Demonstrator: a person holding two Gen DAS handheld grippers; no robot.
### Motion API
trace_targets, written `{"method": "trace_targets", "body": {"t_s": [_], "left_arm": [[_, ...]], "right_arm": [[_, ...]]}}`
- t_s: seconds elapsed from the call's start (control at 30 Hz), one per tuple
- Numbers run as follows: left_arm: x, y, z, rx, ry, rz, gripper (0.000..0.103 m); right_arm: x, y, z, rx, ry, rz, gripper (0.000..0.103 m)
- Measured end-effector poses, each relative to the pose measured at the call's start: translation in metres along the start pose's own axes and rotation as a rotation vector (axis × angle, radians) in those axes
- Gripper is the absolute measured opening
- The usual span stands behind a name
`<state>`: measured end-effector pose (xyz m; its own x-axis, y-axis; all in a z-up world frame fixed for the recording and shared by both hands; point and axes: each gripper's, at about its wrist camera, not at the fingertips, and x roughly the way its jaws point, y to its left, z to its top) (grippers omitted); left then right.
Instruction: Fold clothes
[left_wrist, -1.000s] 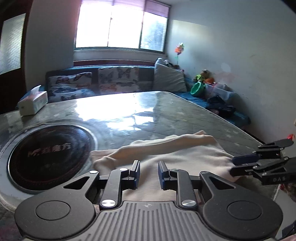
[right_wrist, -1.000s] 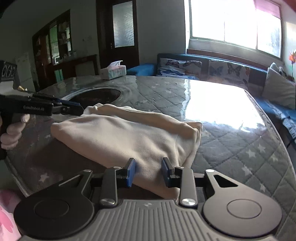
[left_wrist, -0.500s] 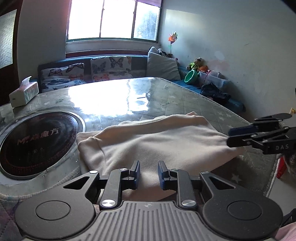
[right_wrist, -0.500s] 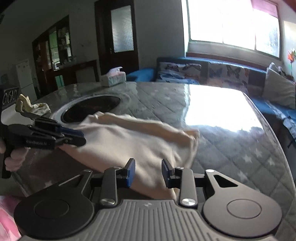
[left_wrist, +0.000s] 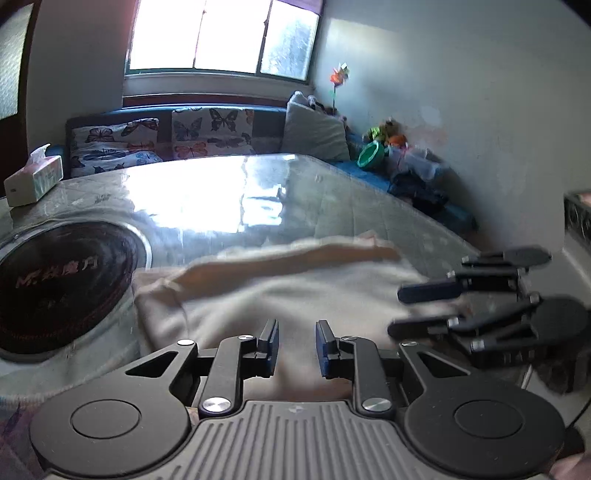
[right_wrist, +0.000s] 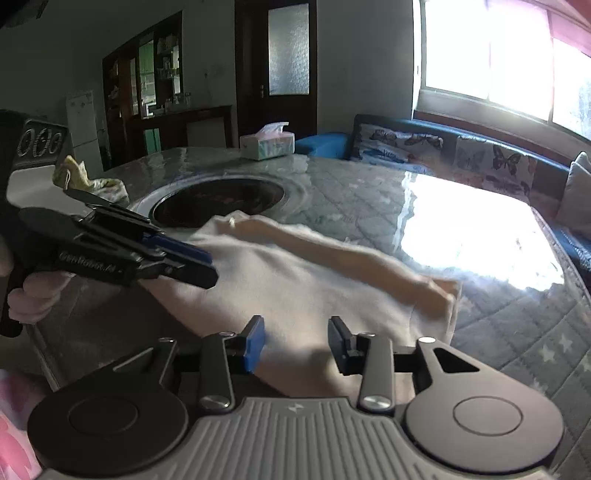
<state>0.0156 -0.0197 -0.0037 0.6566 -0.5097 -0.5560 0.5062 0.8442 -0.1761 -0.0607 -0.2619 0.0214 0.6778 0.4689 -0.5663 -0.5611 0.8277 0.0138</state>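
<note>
A cream garment (left_wrist: 295, 291) lies folded on the glass-topped table; it also shows in the right wrist view (right_wrist: 314, 280). My left gripper (left_wrist: 295, 347) is open and empty, just above the garment's near edge. It also shows in the right wrist view (right_wrist: 207, 264) at the garment's left end. My right gripper (right_wrist: 297, 341) is open and empty over the garment's near edge. In the left wrist view it (left_wrist: 406, 308) stands at the garment's right end, jaws apart.
A round black cooktop (left_wrist: 55, 280) is set into the table (right_wrist: 480, 236) left of the garment. A tissue box (left_wrist: 33, 179) stands at the far left edge. A crumpled yellowish cloth (right_wrist: 88, 181) lies beyond the cooktop. A sofa with butterfly cushions (left_wrist: 207, 133) runs behind.
Both grippers have moved closer in over the garment's near edge. The right gripper's jaws have spread a little wider. The garment has stayed in place.
</note>
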Motion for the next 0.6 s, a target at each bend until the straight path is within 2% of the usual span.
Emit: {"method": "trace_targets", "body": {"t_s": [0.1,0.2,0.37,0.6], "left_arm": [[0.011,0.002,0.014,-0.039,-0.023,-0.024,0.024],[0.028,0.001,0.022,-0.052,-0.022,-0.016,0.024],[0.051,0.013,0.019,-0.106,0.037,0.008,0.023],[0.046,0.021,0.029,-0.110,0.006,0.018,0.027]], "right_arm": [[0.003,-0.004,0.007,0.003,-0.020,-0.011,0.041],[0.009,-0.010,0.008,0.027,-0.025,-0.013,0.041],[0.020,-0.017,0.002,0.059,0.003,-0.011,0.041],[0.021,-0.029,0.016,0.052,0.002,-0.011,0.042]]}}
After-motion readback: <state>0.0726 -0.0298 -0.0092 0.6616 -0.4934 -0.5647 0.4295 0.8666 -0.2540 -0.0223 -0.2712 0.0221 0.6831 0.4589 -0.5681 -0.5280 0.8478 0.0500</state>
